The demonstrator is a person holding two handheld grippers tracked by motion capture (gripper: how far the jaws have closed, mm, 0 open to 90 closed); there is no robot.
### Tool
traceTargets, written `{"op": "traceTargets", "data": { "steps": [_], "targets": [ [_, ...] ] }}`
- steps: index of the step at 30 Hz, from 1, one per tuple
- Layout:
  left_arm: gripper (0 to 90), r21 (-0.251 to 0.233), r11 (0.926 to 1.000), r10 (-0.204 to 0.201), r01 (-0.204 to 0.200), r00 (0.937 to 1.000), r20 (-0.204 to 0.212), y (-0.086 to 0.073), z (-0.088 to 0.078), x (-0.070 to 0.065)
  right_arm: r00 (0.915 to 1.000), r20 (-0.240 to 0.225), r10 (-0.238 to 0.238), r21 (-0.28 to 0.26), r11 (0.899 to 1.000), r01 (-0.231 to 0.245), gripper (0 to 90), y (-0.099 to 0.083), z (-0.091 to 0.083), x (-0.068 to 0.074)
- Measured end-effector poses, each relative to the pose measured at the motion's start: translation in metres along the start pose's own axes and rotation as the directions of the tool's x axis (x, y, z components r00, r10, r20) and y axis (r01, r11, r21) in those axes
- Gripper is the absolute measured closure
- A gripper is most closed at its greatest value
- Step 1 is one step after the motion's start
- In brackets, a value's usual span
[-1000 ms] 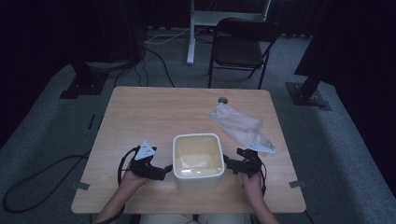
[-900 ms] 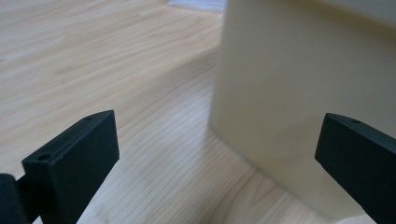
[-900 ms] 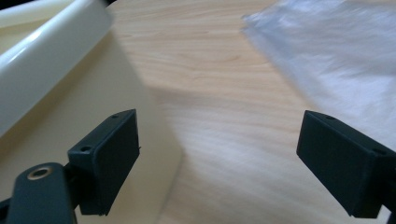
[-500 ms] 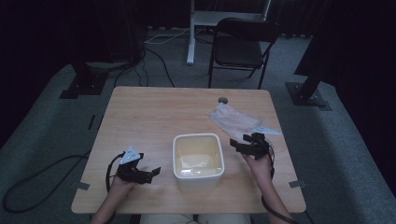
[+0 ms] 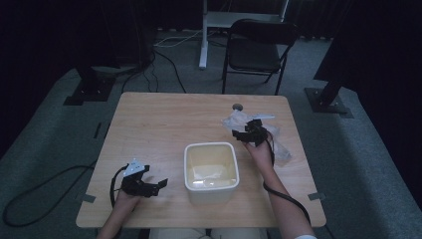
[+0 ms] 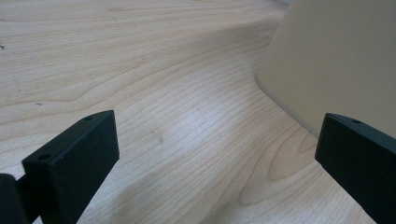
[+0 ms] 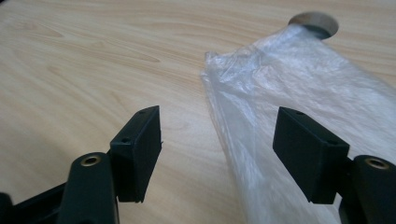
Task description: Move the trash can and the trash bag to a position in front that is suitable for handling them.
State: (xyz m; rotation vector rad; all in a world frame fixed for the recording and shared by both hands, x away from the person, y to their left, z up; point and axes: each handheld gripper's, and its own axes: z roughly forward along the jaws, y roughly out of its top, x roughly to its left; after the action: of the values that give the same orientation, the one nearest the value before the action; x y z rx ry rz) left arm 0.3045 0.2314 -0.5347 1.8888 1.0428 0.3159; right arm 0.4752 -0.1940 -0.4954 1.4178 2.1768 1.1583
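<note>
The clear plastic bag (image 7: 299, 93) lay flat on the desk (image 5: 164, 124), its edge between my right fingers (image 7: 140, 144), which had just been narrowing without touching it. I judged pinching that edge came next. My left fingers (image 6: 74, 158) stood wide beside the white tub (image 5: 211, 167).

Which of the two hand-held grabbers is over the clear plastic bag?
The right gripper, at the table's far right, with the plastic bag lying under its open jaws. The left gripper sits near the table's front edge, beside the white tub.

Looks like a lab/studio: black curtains (image 5: 54, 45), rig stands (image 5: 331, 94), floor cables (image 5: 164, 50).
</note>
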Motion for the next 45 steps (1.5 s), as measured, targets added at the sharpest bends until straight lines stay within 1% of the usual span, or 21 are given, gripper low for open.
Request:
{"op": "traceTargets", "data": {
  "steps": [5,8,10,11,13,17,18,19,22,23,25,26,28,29,32,33,37,39,42,44,45],
  "targets": [
    [0.4,0.002,1.0000,-0.005,0.005,1.0000,0.005,-0.001,0.000,0.002,0.9997,0.025,0.003,0.031,1.000,-0.004,31.5,0.002,0.021,-0.003],
    [0.4,-0.001,0.9999,-0.013,0.013,0.9999,0.008,-0.001,0.000,0.003,0.9987,0.050,0.001,0.055,0.998,-0.004,30.8,0.000,0.032,-0.003],
    [0.4,-0.003,0.9999,-0.014,0.014,0.9999,0.006,-0.001,-0.001,0.004,0.9969,0.078,-0.011,0.068,0.998,0.005,30.8,-0.001,0.038,-0.002],
    [0.4,-0.005,0.9999,-0.012,0.012,0.9999,0.005,-0.001,-0.001,0.005,0.9967,0.080,-0.010,0.075,0.997,0.004,30.8,-0.001,0.040,-0.002],
    [0.4,-0.004,0.9999,-0.012,0.012,0.9999,0.005,-0.001,-0.001,0.005,0.9948,0.099,-0.026,0.088,0.996,0.017,30.9,-0.002,0.045,0.000],
    [0.4,-0.001,0.9999,-0.013,0.013,0.9999,0.004,-0.001,-0.001,0.005,0.9915,0.118,-0.056,0.121,0.992,0.041,32.0,-0.005,0.052,0.003],
    [0.4,-0.002,0.9999,-0.014,0.014,0.9999,0.004,-0.001,-0.001,0.005,0.9874,0.139,-0.075,0.139,0.989,0.055,34.7,-0.006,0.055,0.003],
    [0.4,-0.001,0.9999,-0.013,0.013,0.9999,0.004,-0.001,-0.001,0.005,0.9855,0.151,-0.078,0.142,0.988,0.056,35.8,-0.007,0.056,0.003],
    [0.4,-0.001,0.9999,-0.013,0.013,0.9999,0.005,-0.001,-0.001,0.005,0.9836,0.162,-0.080,0.134,0.989,0.059,44.4,-0.008,0.055,0.002],
    [0.4,0.000,1.0000,-0.010,0.010,0.9999,0.004,-0.001,-0.001,0.005,0.9838,0.159,-0.082,0.129,0.990,0.062,50.0,-0.008,0.054,0.002],
    [0.4,-0.002,0.9999,-0.013,0.013,0.9999,0.007,-0.001,-0.002,0.005,0.9838,0.155,-0.090,0.121,0.990,0.072,56.3,-0.009,0.053,0.002],
    [0.4,-0.002,0.9999,-0.012,0.012,0.9999,0.006,-0.001,-0.002,0.005,0.9842,0.151,-0.093,0.115,0.990,0.076,62.1,-0.010,0.052,0.002],
    [0.4,-0.001,0.9999,-0.012,0.012,0.9999,0.008,-0.001,-0.001,0.005,0.9849,0.143,-0.098,0.109,0.991,0.083,69.8,-0.012,0.051,0.003],
    [0.4,0.000,0.9999,-0.012,0.012,0.9999,0.008,-0.001,-0.001,0.005,0.9849,0.141,-0.100,0.109,0.990,0.085,75.4,-0.012,0.051,0.003],
    [0.4,0.007,0.9999,-0.011,0.011,0.9999,0.010,-0.001,0.000,0.004,0.9865,0.132,-0.096,0.116,0.990,0.081,83.4,-0.013,0.048,0.002],
    [0.4,0.009,0.9999,-0.007,0.007,0.9999,0.010,-0.001,0.000,0.003,0.9876,0.125,-0.094,0.120,0.990,0.079,85.2,-0.014,0.046,0.001],
    [0.4,0.009,0.9999,-0.006,0.006,0.9999,0.011,-0.001,0.000,0.003,0.9890,0.101,-0.108,0.121,0.988,0.096,85.9,-0.020,0.039,0.001],
    [0.4,0.007,1.0000,-0.007,0.007,0.9999,0.010,-0.001,-0.001,0.003,0.9915,0.082,-0.101,0.109,0.990,0.092,86.0,-0.026,0.034,0.001],
    [0.4,0.006,1.0000,-0.008,0.008,0.9999,0.008,0.000,-0.001,0.003,0.9915,0.067,-0.112,0.107,0.989,0.104,86.0,-0.035,0.024,0.001],
    [0.4,0.007,0.9999,-0.009,0.009,0.9999,0.006,0.000,-0.001,0.003,0.9879,0.073,-0.137,0.112,0.985,0.128,85.9,-0.039,0.018,0.002],
    [0.4,0.006,0.9999,-0.009,0.009,0.9999,0.007,0.000,-0.001,0.003,0.9883,0.067,-0.137,0.109,0.986,0.129,85.9,-0.041,0.015,0.002]
  ]
}}
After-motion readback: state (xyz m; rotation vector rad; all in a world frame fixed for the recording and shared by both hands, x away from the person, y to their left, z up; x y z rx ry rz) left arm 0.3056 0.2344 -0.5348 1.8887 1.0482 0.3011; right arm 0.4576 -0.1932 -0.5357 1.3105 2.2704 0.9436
